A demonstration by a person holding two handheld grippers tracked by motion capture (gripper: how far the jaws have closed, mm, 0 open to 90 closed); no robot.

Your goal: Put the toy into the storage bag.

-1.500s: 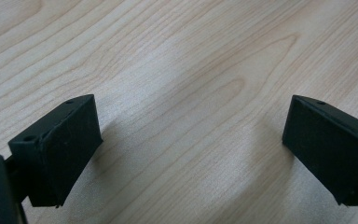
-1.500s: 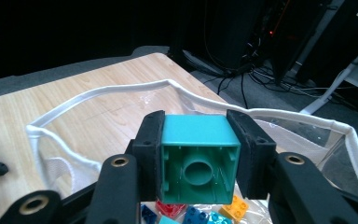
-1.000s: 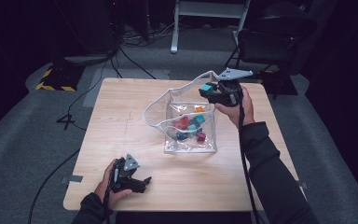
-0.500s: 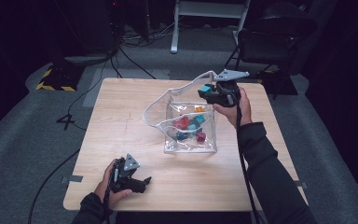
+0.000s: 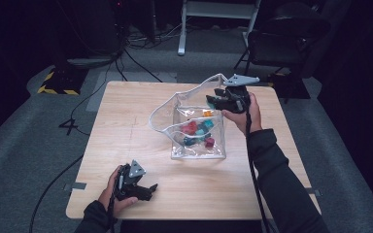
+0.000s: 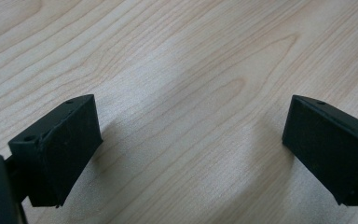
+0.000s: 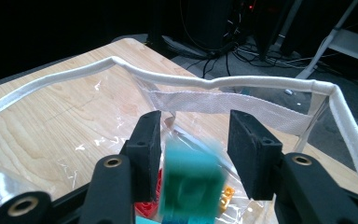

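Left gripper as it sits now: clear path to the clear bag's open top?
Probably yes. The left gripper rests open near the table's front edge with bare wood up to the bag, though the right gripper already occupies the opening.

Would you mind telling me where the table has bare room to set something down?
The table's far-left stretch, beside the clear pouch, is bare. So is the near edge between the left tool and the person's right sleeve. The middle right is crowded: pouch, coloured blocks and the right tool.

A pale wooden surface (image 5: 126, 126) fills the frame's centre, bearing a clear white-trimmed pouch (image 5: 194, 141) right of centre and the left gripper (image 5: 148, 189) at lower left.
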